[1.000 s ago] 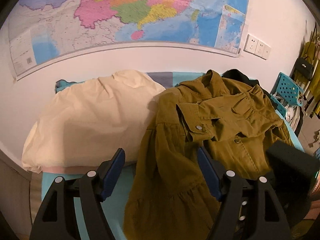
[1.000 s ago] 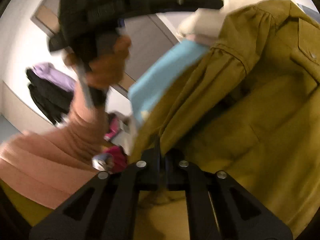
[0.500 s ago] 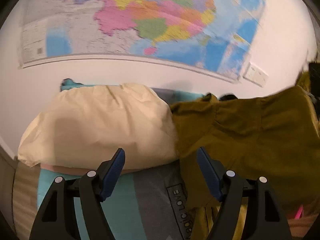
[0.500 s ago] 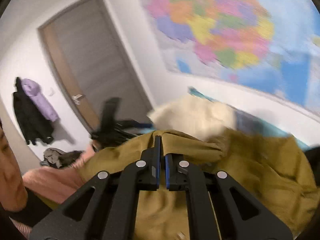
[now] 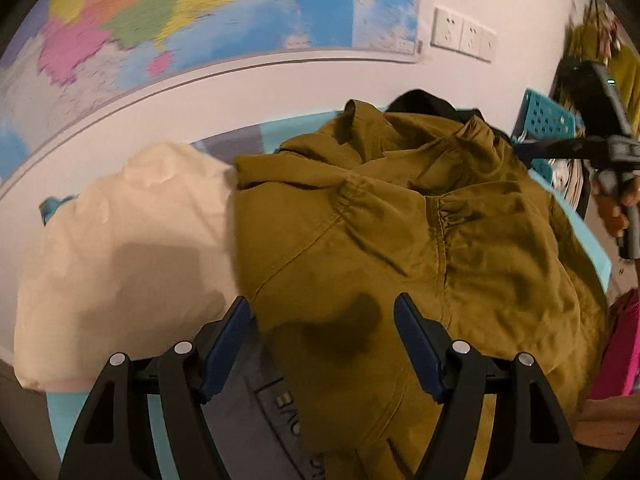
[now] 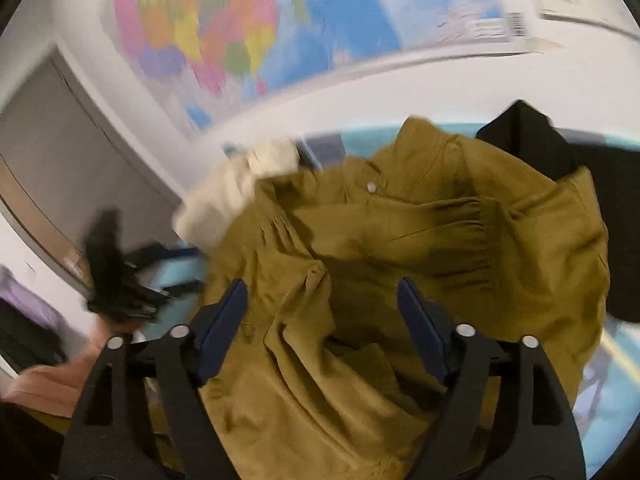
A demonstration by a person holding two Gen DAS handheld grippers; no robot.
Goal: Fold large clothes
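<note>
On the bed [image 5: 592, 248], beside a cream pillow [image 5: 120, 248], the olive coat [image 5: 400, 248] lies rumpled and not yet neatly folded. Left tool [image 5: 322, 344] stands apart, empty; right tool [image 6: 320, 320] is opening, gripping nothing. Most folding remains.

Left tool [image 5: 322, 340] jaws apart, right tool [image 6: 322, 312] jaws opening

Wall map [image 6: 248, 32] was motion-blurred, labels illegible. Olive jacket [image 5: 400, 240] covered most of the bed cover's printed lettering [image 5: 288, 412]. Jacket hem ran off the lower frame edge in both views
</note>
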